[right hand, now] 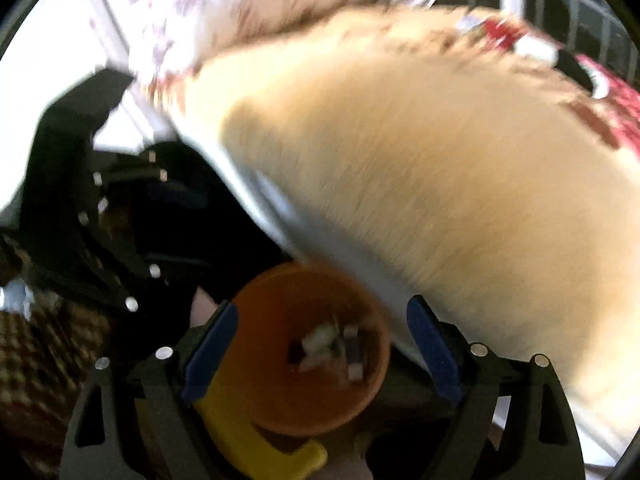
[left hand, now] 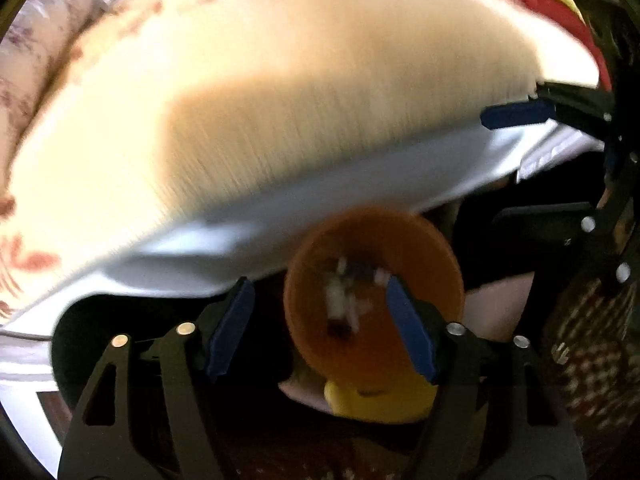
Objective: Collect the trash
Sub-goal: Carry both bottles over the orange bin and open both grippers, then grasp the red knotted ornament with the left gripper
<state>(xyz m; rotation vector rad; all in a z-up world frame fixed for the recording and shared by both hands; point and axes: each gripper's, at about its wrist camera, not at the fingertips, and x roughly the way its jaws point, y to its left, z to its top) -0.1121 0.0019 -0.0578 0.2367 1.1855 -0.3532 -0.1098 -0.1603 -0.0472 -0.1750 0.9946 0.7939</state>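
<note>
Trash [left hand: 346, 300] sits inside the orange bin [left hand: 372, 296] (all blurry), right between my fingers. Both my left gripper [left hand: 322, 330] and right gripper [right hand: 320, 350] are spread wide, holding nothing.

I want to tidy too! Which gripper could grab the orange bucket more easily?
Probably the right gripper: it is open, and the orange bucket sits centred between its fingers. The left gripper is also open, but the bucket lies off towards one of its fingers. Both views are blurred.
</note>
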